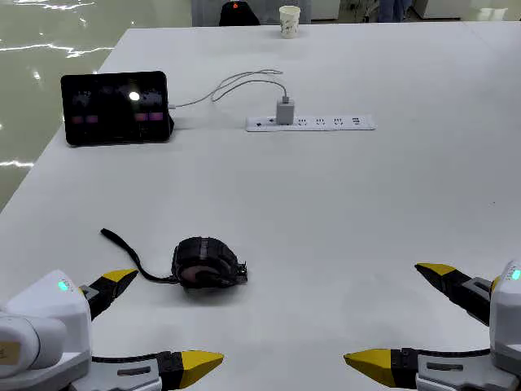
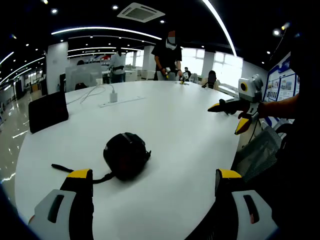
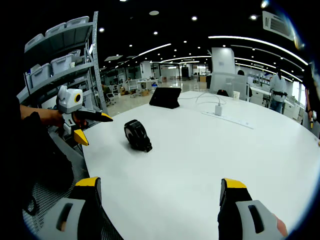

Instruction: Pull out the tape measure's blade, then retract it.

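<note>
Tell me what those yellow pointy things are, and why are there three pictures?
They are two pinching tools a person holds, one in each hand: the left gripper and the right gripper. One picture comes from a camera on the person's head; the other two come from a camera on each gripper. On the white table sit a black tape measure, a tablet, a power strip and a paper cup. Both grippers are open and hold nothing.

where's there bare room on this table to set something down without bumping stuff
Widest bare patch: mid table, bordered by the power strip behind, the tape measure on the left and the right hand-held gripper in front. The far right, beyond the strip, is bare too. Crowded: far left, with tablet and cable; near left, around the tape measure's strap.
</note>
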`<state>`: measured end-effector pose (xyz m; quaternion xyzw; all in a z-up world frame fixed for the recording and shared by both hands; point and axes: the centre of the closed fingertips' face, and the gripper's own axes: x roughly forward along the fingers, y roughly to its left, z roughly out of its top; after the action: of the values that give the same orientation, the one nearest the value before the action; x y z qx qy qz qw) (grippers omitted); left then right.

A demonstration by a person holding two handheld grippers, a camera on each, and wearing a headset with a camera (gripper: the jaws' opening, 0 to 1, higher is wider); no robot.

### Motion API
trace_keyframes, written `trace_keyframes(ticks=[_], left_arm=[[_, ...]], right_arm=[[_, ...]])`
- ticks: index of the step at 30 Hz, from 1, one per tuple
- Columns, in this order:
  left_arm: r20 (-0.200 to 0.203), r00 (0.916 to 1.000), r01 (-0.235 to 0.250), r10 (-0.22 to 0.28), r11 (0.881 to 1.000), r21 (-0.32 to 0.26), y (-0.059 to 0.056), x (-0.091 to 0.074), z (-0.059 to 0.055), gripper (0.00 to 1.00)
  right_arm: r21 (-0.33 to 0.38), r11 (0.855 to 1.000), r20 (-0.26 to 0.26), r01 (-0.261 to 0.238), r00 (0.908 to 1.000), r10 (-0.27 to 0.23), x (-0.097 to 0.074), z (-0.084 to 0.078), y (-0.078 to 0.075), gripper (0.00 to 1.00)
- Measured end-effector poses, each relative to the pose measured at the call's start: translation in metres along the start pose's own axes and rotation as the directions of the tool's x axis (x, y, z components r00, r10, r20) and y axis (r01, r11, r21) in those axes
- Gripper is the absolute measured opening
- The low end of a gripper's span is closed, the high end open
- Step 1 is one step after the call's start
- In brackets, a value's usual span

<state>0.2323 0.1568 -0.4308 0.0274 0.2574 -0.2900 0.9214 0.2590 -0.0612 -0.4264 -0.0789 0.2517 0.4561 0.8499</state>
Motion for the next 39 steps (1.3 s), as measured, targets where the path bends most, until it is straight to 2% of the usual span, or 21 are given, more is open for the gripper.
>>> trace_keyframes(ticks=[26,39], left_arm=[[-0.005,1.0000,0.007,-0.007,1.000,0.011,-0.0004,-0.0002,0.0005,0.99],[-0.011,0.9997,0.021,-0.021,0.999,0.027,0.0019,0.0008,0.0036,0.99]], right_arm=[[-0.013,1.000,-0.012,0.002,0.9999,-0.002,-0.0007,-0.0022,-0.0003,0.98],[-0.025,1.000,-0.028,-0.015,0.9995,0.015,0.0017,-0.0016,0.0000,0.96]])
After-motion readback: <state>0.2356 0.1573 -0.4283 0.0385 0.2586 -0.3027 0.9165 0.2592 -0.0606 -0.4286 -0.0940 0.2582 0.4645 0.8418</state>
